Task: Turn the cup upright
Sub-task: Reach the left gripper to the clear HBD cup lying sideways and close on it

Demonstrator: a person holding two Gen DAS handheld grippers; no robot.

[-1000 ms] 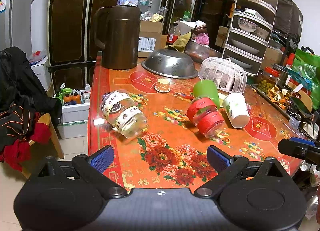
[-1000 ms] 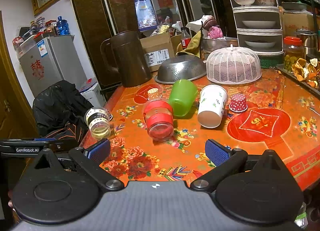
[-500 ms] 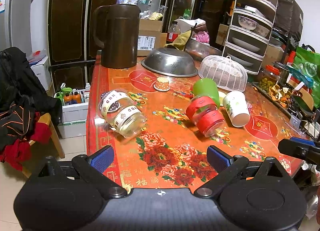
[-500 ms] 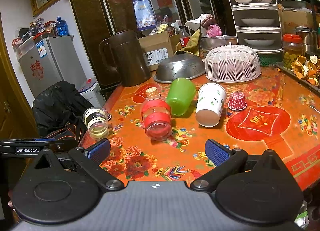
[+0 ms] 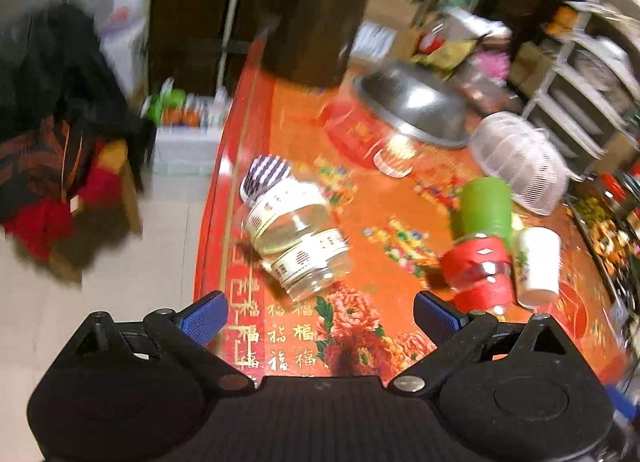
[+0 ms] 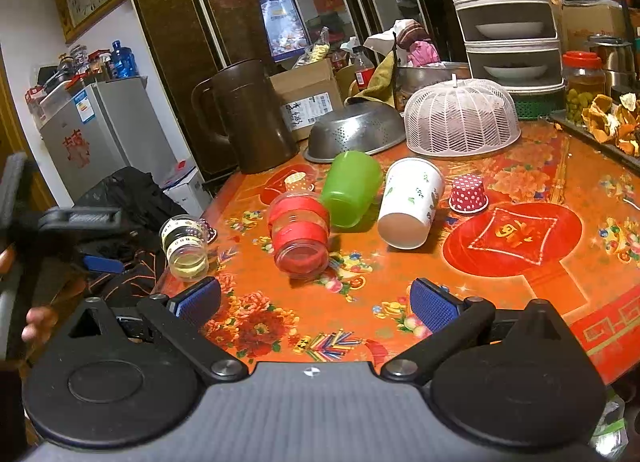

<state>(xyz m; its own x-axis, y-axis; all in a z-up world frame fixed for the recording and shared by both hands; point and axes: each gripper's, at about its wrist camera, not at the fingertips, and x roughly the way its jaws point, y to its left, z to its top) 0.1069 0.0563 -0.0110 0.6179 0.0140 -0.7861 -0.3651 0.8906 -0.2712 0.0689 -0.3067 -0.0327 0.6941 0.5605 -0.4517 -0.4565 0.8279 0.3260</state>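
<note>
Several cups lie on their sides on the orange floral table [image 6: 500, 302]: a clear glass with white bands [image 5: 298, 238] [image 6: 185, 241], a red-banded glass jar [image 6: 300, 238] [image 5: 478, 274], a green cup [image 6: 350, 188] [image 5: 484, 208] and a white paper cup [image 6: 410, 202] [image 5: 536, 266]. My left gripper [image 5: 320, 316] is open and empty, just short of the banded glass. It shows at the left of the right wrist view [image 6: 80, 238]. My right gripper [image 6: 316, 302] is open and empty, in front of the red jar.
A brown pitcher [image 6: 248, 118], a steel colander [image 6: 356, 134] and a white mesh food cover [image 6: 460, 118] stand at the back. Small cupcake liners [image 6: 468, 192] sit among the cups. A chair with dark clothes [image 5: 52, 150] is left of the table.
My left gripper has swung quickly toward the banded glass and tilted down; its view is blurred. My right gripper has crept a little closer to the cups.
</note>
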